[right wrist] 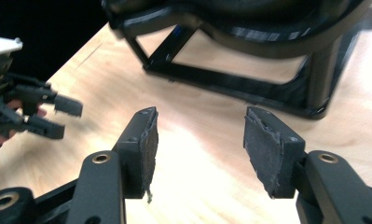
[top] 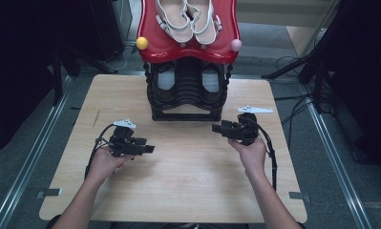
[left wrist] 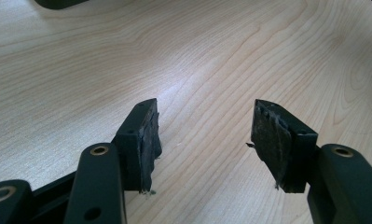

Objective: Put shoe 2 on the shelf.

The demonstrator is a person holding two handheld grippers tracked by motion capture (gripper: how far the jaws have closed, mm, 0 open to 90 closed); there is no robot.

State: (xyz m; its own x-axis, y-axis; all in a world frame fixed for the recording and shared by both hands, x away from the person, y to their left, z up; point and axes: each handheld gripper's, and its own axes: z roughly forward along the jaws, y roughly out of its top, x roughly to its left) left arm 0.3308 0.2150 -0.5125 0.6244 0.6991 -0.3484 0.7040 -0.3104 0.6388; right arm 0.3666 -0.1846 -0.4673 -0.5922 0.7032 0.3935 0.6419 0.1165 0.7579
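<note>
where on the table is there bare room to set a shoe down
The wooden table is bare between the left gripper and right gripper, and across the near edge between the forearms. The far left corner beside the black shoe rack is free too. It is crowded only at the far middle, where the rack stands.

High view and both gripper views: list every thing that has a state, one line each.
left gripper: open, nothing between its jaws, held low over the table.
right gripper: open, nothing between its jaws, pointing toward the left gripper.
white sandals: a pair, side by side on the rack's red top tier.
dark shoes: a pair, on the lower black tier.
shoe rack: upright at the table's far edge.
table: bare in front of the rack.
</note>
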